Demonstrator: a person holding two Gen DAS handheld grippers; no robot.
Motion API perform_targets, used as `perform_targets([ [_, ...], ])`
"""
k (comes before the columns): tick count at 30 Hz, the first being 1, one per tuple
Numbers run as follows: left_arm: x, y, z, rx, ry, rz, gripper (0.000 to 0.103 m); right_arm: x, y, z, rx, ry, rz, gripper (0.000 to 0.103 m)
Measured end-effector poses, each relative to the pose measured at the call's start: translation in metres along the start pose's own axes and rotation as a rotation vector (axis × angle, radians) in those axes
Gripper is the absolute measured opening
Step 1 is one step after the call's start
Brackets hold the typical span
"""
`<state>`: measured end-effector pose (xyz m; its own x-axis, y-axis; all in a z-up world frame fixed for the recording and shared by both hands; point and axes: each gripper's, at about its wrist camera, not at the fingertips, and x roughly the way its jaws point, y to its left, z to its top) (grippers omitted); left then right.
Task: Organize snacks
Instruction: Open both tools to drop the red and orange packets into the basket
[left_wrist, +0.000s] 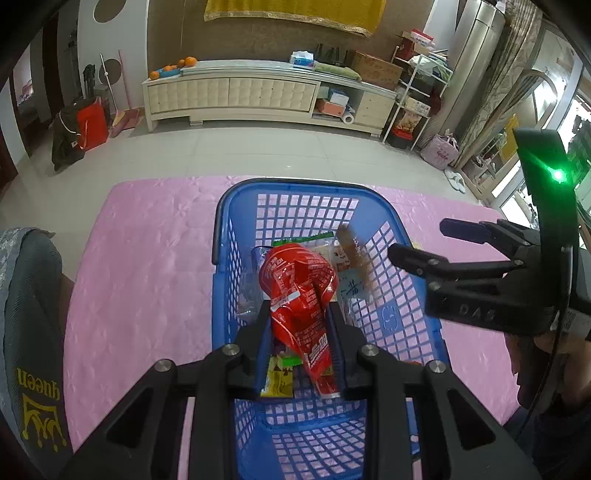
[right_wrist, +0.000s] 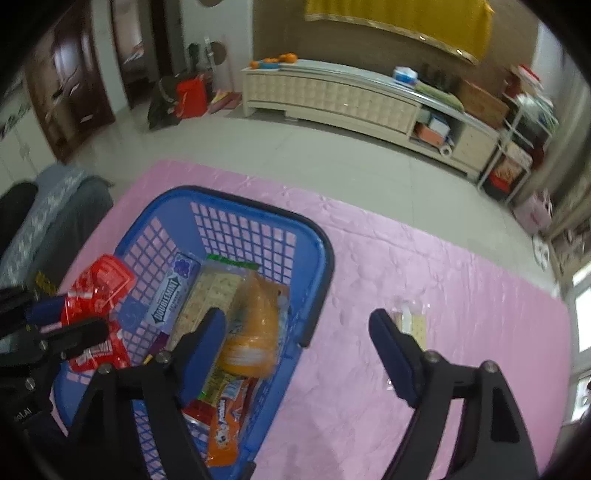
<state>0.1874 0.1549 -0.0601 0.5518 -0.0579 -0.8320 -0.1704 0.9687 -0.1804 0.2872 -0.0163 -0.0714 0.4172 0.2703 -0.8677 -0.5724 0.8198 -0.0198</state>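
**A:** What holds the snacks?

**B:** A blue plastic basket (left_wrist: 236, 258) with lattice walls and a smooth rolled rim. It sits on a pink quilted cloth (left_wrist: 147, 277) with a soft embossed pattern, toward the cloth's left side in the right wrist view.

**A:** And the left gripper?

**B:** The left gripper (left_wrist: 299, 325) is clamped on a crinkly, glossy red foil packet (left_wrist: 295, 291), held above the basket's middle.

**A:** The right one?

**B:** The right gripper (right_wrist: 297, 328) stands spread wide with nothing between its blue-padded fingers (right_wrist: 205, 339). Just beyond its left finger, a blurred orange cellophane-wrapped packet (right_wrist: 255, 321) lies tilted over the basket's contents.

**A:** What lies inside?

**B:** A flat pale gum pack (right_wrist: 171, 291), a clear sleeve of square crackers (right_wrist: 210, 291), and an orange wrapper (right_wrist: 225, 417) at the near end. A small clear cracker packet (right_wrist: 410, 317) lies on the cloth, outside the basket, toward the right edge.
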Motion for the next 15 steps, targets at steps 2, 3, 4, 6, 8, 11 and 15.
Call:
perform_targets([
  [2, -0.004, -0.001, -0.003, 0.003, -0.002, 0.0, 0.025, -0.004, -0.005, -0.002, 0.037, 0.007, 0.008, 0.086],
  [3, -0.007, -0.001, -0.004, 0.005, -0.004, 0.0, 0.025, -0.006, -0.006, -0.003, 0.043, 0.009, 0.01, 0.086],
  [4, -0.01, -0.001, -0.006, 0.008, -0.008, 0.0, 0.025, -0.009, -0.006, -0.005, 0.046, 0.007, 0.009, 0.086],
  [6, -0.016, -0.003, -0.008, 0.014, -0.015, -0.002, 0.025, -0.016, -0.005, -0.009, 0.049, -0.001, 0.003, 0.086],
  [8, -0.023, -0.006, -0.01, 0.025, -0.019, -0.004, 0.025, -0.026, -0.002, -0.015, 0.042, -0.013, 0.002, 0.086],
  [11, -0.031, -0.012, -0.012, 0.041, -0.028, -0.01, 0.025, -0.035, 0.003, -0.018, 0.029, -0.017, 0.009, 0.086],
  [15, -0.038, -0.017, -0.015, 0.06, -0.033, -0.015, 0.026, -0.045, 0.004, -0.027, 0.039, -0.022, 0.009, 0.086],
])
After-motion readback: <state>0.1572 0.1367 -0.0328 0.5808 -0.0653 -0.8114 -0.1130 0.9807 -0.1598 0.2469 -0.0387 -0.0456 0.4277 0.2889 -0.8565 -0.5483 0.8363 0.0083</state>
